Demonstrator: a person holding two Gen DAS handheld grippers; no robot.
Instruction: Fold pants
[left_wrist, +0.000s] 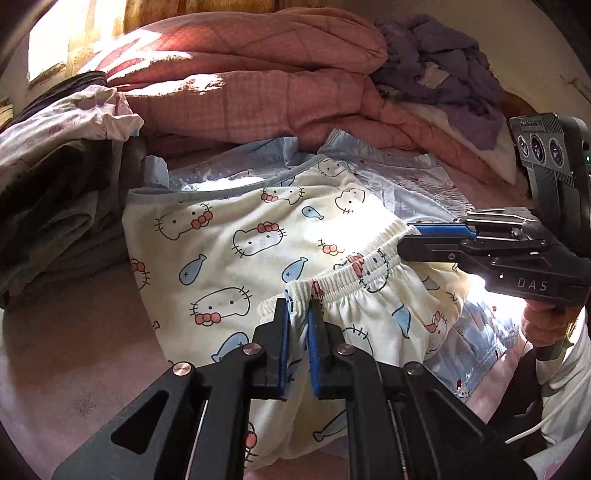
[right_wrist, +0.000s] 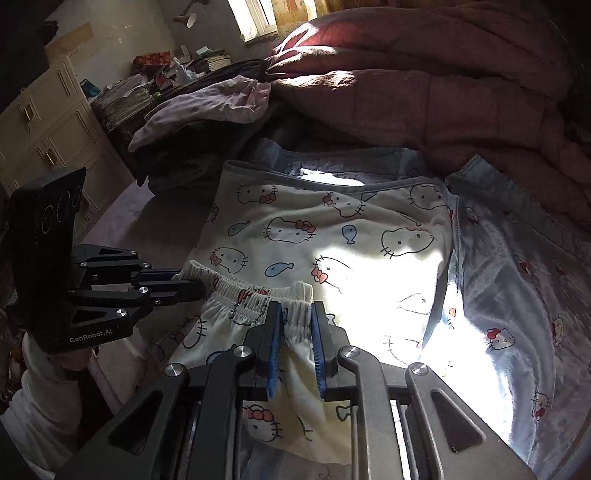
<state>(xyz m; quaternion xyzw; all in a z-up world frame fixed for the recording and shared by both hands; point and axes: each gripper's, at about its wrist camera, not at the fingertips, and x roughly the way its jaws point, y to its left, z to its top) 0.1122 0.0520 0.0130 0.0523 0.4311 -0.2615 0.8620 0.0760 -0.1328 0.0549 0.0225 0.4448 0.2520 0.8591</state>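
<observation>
Nearest the lens in the left wrist view, my left gripper (left_wrist: 298, 306) stands with its fingers narrowed onto the gathered waistband (left_wrist: 332, 286) of the pants (left_wrist: 229, 236); the elastic is bunched between the blue pads (left_wrist: 284, 354), so the grip is closed on cloth. The pants, cream with cat faces and blue fish, lie spread on the bed, the waistband end lifted toward me and folded over the rest. To the far left sits a pile of dark clothes (left_wrist: 55, 206) topped by a pale pink garment (left_wrist: 74, 122). Beyond the pants lies a pink quilt (left_wrist: 258, 85), with a purple blanket (left_wrist: 443, 70) at far right. At the right edge my right gripper (left_wrist: 410, 236) pinches the other end of the waistband, fingers drawn together on it.

In the right wrist view, my left gripper (right_wrist: 184, 282) enters from the left, clamped on the waistband (right_wrist: 243, 295). My right gripper (right_wrist: 297, 314) holds the band between its pads (right_wrist: 273, 362), nearly closed. A light blue sheet (right_wrist: 517, 258) with the same cat print lies under the pants (right_wrist: 332, 240) and extends right. A cream cabinet (right_wrist: 48, 122) stands far left.
</observation>
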